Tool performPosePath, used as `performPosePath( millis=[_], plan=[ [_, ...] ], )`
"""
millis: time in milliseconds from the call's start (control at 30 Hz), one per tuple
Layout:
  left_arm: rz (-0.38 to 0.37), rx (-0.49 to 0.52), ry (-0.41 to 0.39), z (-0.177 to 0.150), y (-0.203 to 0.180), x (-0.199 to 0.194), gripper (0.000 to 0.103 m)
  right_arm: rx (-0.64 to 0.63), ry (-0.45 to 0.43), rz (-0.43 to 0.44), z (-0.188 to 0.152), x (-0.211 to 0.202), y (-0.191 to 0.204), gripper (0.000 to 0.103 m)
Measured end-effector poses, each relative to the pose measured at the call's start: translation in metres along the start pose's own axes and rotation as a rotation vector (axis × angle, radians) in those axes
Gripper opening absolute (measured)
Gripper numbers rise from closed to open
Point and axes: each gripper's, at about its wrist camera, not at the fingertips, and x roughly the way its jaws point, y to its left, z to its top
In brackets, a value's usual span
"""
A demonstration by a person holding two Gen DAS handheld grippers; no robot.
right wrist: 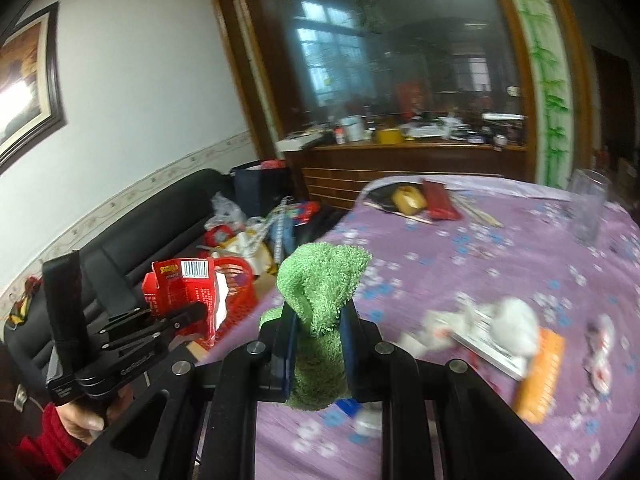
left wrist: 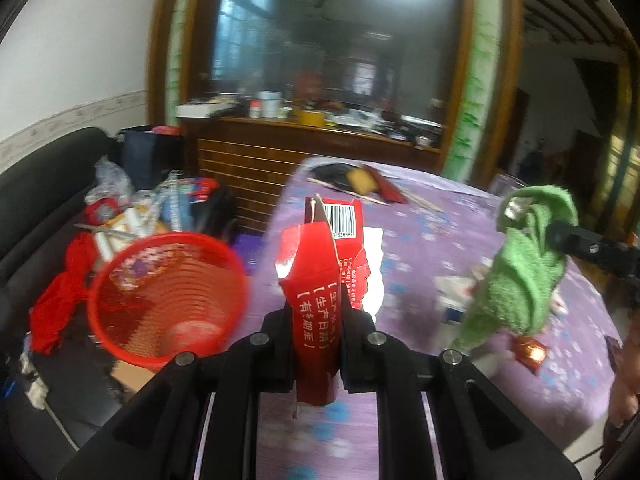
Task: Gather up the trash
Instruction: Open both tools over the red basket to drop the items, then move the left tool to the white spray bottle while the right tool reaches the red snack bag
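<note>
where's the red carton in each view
Left wrist: red carton at centre, upright, clamped in the left claw.
Right wrist: red carton at mid-left, held out over the table's edge.
Shared landmark: the red basket, left of the carton in one view, behind it in the other.

The left hand-held gripper (left wrist: 316,320) points forward, its two black fingers (left wrist: 276,344) pressed against the sides of a flattened red carton (left wrist: 320,280) held upright between them. The right hand-held gripper (right wrist: 318,332) is likewise closed, its fingers clamping a green cloth (right wrist: 320,284) that stands up between them. A bare hand (right wrist: 86,420) with a red sleeve grips the left handle from below
</note>
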Motion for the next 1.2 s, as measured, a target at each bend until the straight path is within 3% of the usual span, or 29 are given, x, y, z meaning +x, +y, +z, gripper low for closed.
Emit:
performPosePath(
  millis=[167,533,567,633,667,700,733,967,1200],
  plan=[
    [0.107,-0.061,0.0,0.011,0.061,0.01,0.015,-0.027,0.035,0.072,0.027,0.048,0.035,0.022],
    [0.214,-0.158,0.055,0.009,0.141,0.045,0.016,-0.029,0.129,0.219,0.065,0.179,0.11,0.022],
    [0.226,-0.16,0.055,0.008,0.145,0.047,0.02,-0.021,0.138,0.225,0.067,0.192,0.115,0.022],
    [0.237,-0.162,0.051,0.007,0.15,0.048,0.042,-0.009,0.164,0.226,0.067,0.209,0.119,0.028],
    [0.249,-0.168,0.044,0.007,0.153,0.048,0.06,-0.003,0.177,0.225,0.067,0.219,0.121,0.031],
    [0.257,-0.173,0.032,0.006,0.154,0.046,0.063,-0.002,0.19,0.237,0.064,0.221,0.121,0.045],
    [0.261,-0.172,0.027,0.006,0.155,0.045,0.063,-0.001,0.191,0.24,0.063,0.224,0.121,0.049],
    [0.229,-0.151,0.002,0.0,0.139,0.029,0.063,-0.04,0.132,0.178,0.051,0.177,0.103,0.049],
    [0.113,-0.055,-0.006,-0.013,0.071,0.018,0.063,-0.006,0.103,0.114,0.006,0.094,0.056,0.05]
  ],
)
